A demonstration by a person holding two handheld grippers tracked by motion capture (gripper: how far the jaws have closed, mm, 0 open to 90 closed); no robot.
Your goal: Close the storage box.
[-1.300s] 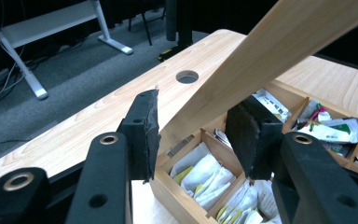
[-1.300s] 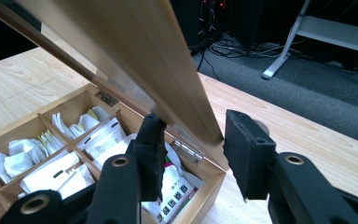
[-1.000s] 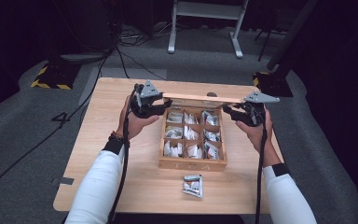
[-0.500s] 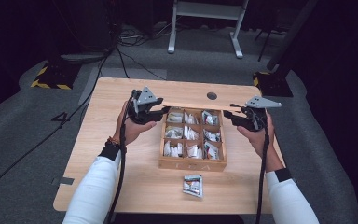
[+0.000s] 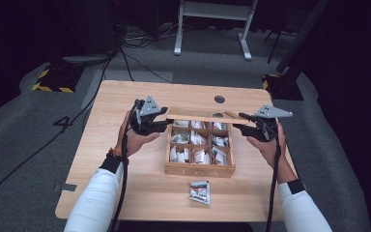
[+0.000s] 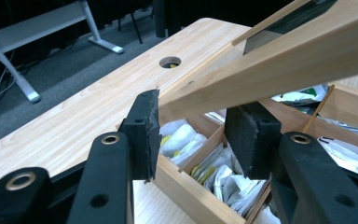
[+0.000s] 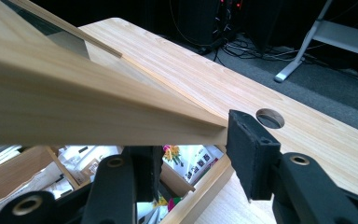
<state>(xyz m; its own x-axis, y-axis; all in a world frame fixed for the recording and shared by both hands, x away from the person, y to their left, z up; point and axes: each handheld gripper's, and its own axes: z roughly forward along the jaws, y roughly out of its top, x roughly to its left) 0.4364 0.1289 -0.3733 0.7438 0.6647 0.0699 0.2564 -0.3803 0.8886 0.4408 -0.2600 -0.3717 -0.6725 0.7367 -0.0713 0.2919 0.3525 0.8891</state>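
In the high view the left tool (image 5: 160,124) and right tool (image 5: 239,126) held the wooden lid (image 5: 200,116) between them above the box (image 5: 199,169); each tool view showed pads clamped on a lid corner.

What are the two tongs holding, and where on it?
The wooden lid of the box: left tongs on its left end, right tongs on its right end.
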